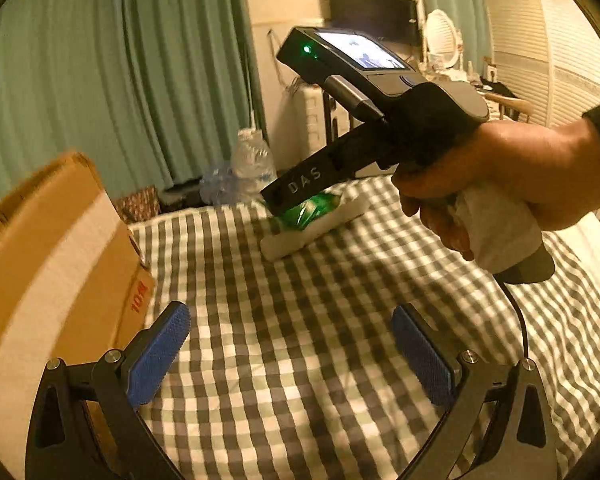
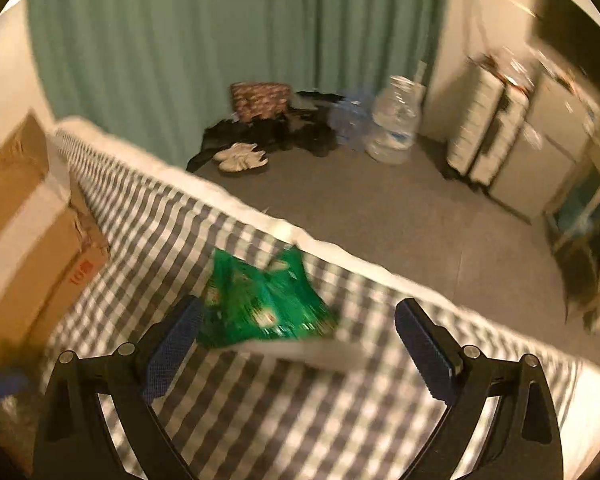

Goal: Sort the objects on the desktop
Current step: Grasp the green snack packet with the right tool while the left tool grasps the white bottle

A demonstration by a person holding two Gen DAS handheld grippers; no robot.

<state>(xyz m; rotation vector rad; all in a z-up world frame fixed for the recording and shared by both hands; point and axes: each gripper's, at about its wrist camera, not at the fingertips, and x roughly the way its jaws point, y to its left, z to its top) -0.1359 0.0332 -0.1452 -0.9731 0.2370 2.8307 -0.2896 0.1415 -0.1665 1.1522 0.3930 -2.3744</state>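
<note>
Both grippers gaped empty: right gripper (image 2: 296, 354) above the crinkly green plastic packet (image 2: 260, 304) near the checked cloth's edge (image 2: 340, 248); left gripper (image 1: 290, 356) over open cloth, brown cardboard box (image 1: 56, 264) leftward.

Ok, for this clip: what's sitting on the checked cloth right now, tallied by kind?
Cardboard box: 1
Green packet: 1
White flat item under the packet, too blurred to identify: 1
Total: 3
Both the left gripper and the right gripper are open and empty.
</note>
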